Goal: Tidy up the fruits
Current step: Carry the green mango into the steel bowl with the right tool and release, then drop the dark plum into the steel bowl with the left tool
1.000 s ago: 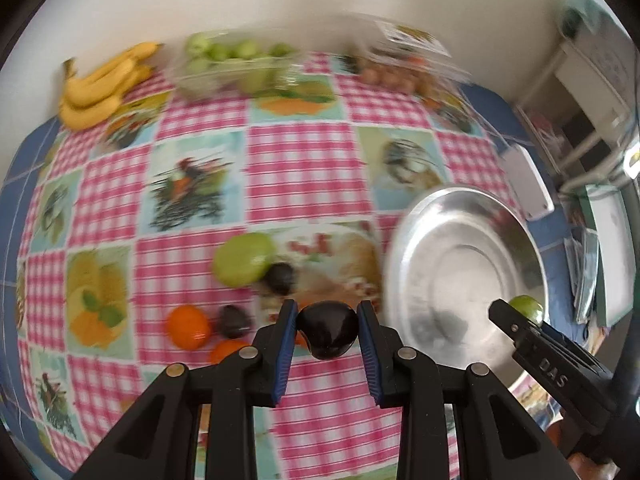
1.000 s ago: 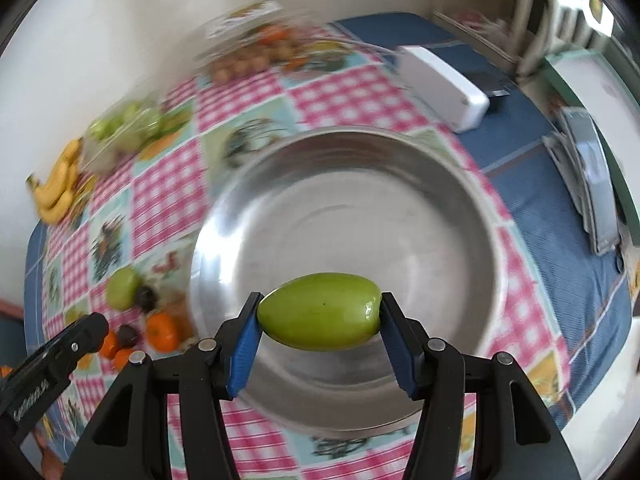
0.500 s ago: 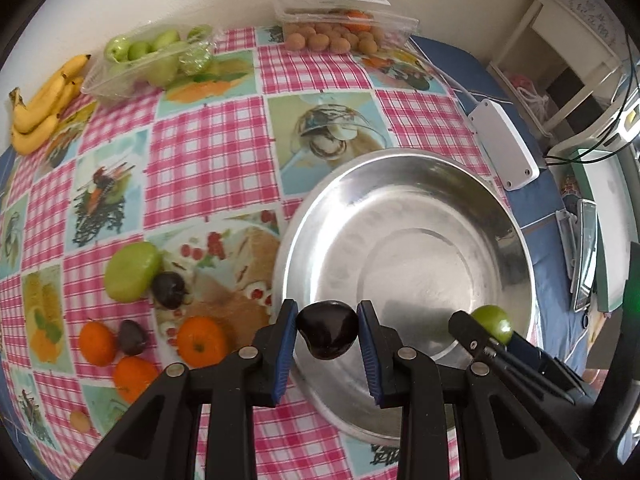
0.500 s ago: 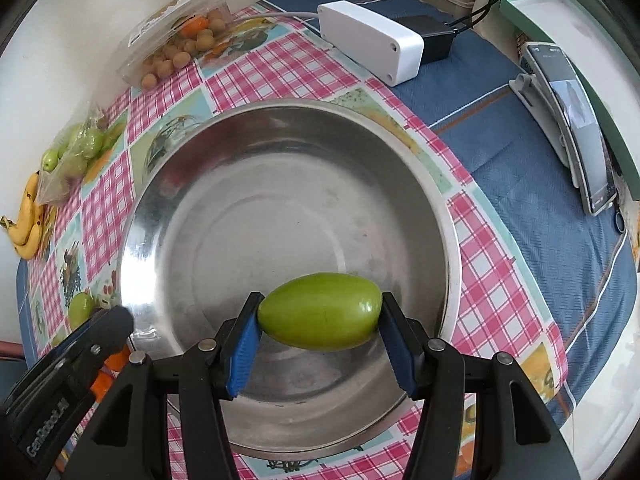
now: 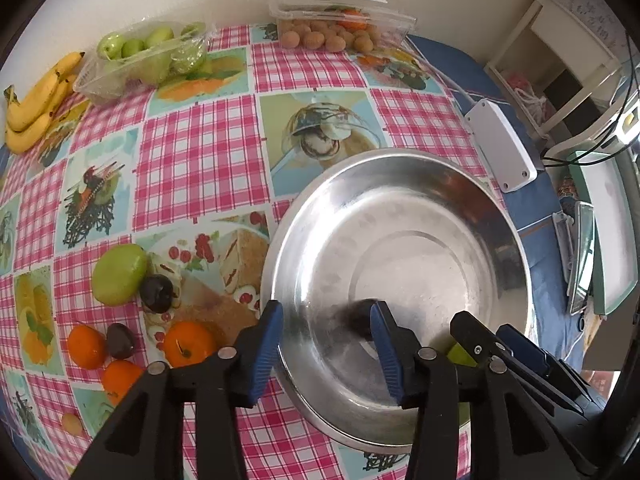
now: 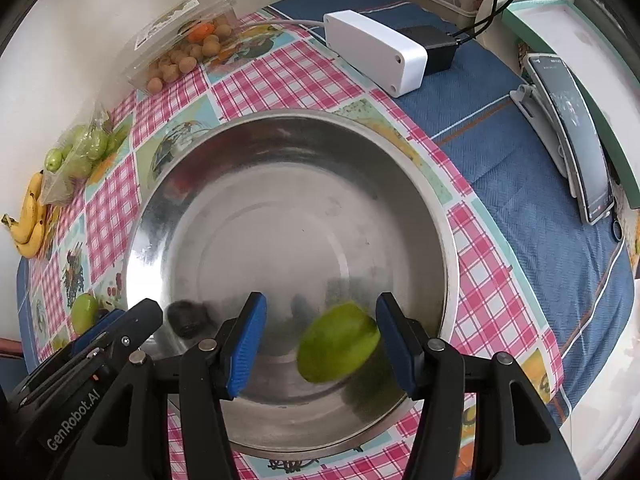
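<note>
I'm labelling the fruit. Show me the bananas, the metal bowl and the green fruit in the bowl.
bananas (image 5: 36, 100), left wrist view, middle of the bunch
metal bowl (image 6: 168, 184), right wrist view, left inner wall
green fruit (image 6: 338, 342), right wrist view, centre of its skin

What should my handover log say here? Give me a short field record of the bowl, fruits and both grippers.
bowl: steel bowl on checked cloth
left gripper: open, jaws just been opening; dark plum blurred between them, loose in the bowl
right gripper: open; green fruit blurred, unclamped, over the bowl
outside bowl: oranges, more plums
</note>
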The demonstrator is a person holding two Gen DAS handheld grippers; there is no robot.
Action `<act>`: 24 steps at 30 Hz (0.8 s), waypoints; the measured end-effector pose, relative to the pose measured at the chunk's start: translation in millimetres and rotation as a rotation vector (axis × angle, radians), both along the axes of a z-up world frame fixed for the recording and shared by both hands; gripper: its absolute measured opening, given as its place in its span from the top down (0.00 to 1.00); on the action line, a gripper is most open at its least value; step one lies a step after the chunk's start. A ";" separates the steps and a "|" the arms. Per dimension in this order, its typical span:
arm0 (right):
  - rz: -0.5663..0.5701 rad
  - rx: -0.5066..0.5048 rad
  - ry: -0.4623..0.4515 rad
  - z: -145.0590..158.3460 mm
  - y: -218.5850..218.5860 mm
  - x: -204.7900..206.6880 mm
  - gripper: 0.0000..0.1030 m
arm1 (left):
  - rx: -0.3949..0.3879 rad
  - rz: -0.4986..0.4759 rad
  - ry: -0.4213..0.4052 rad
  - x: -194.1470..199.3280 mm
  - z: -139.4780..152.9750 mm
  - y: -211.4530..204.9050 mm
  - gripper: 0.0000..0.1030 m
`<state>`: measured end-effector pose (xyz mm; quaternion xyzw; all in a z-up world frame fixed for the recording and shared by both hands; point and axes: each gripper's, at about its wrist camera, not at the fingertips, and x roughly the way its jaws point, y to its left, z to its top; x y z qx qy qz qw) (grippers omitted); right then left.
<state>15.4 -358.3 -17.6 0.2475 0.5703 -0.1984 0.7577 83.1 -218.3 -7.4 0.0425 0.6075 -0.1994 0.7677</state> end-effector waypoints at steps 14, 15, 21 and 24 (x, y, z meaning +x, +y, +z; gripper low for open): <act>-0.006 -0.017 0.012 0.1 -0.1 -2.2 0.23 | 0.135 0.116 -0.048 12.5 0.5 38.8 0.11; -0.004 -0.019 0.012 -0.1 0.5 -1.6 0.23 | 0.140 0.122 -0.052 12.8 0.1 41.5 0.07; 0.002 -0.024 0.008 -3.7 2.5 1.5 0.11 | 0.177 0.144 -0.091 17.2 -3.8 52.8 0.00; 0.013 -0.029 0.000 -3.9 2.2 2.2 0.06 | 0.195 0.147 -0.124 19.7 -4.3 55.8 0.00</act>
